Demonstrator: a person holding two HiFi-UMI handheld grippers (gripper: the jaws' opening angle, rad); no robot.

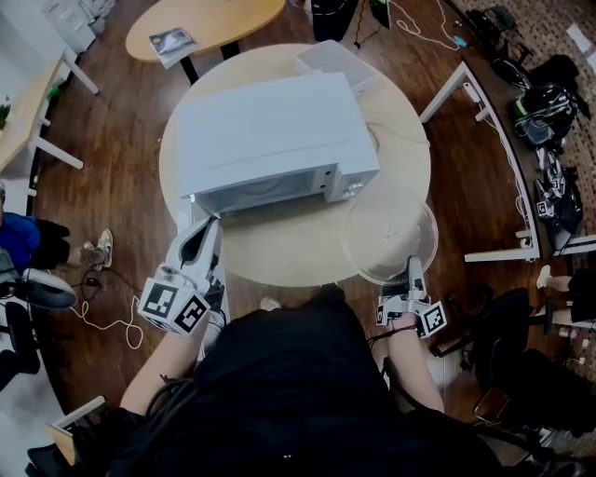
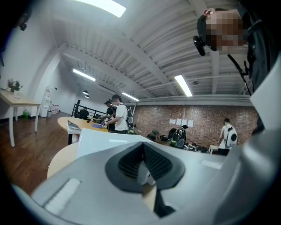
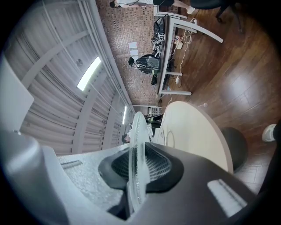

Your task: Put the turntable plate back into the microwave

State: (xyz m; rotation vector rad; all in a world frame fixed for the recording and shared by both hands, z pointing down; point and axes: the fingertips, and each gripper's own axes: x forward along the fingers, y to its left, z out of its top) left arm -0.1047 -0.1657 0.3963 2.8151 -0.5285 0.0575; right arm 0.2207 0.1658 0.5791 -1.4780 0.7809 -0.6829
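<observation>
A white microwave (image 1: 270,135) stands on the round wooden table (image 1: 279,256), front toward me, its door (image 1: 193,221) swung out at the left. My left gripper (image 1: 201,235) (image 2: 144,169) is at that door, jaws nearly together with a white edge pinched between the pads. The clear glass turntable plate (image 1: 389,238) (image 3: 136,132) lies level over the table's right front, to the right of the microwave's front. My right gripper (image 1: 413,272) (image 3: 134,176) is shut on the plate's near rim.
A white box (image 1: 331,58) sits behind the microwave. An oval table (image 1: 205,20) with a booklet (image 1: 172,44) stands at the back. A white desk frame (image 1: 484,121) with bags is at the right, a dark chair (image 1: 507,345) near my right hand. A seated person (image 1: 23,244) is at the left.
</observation>
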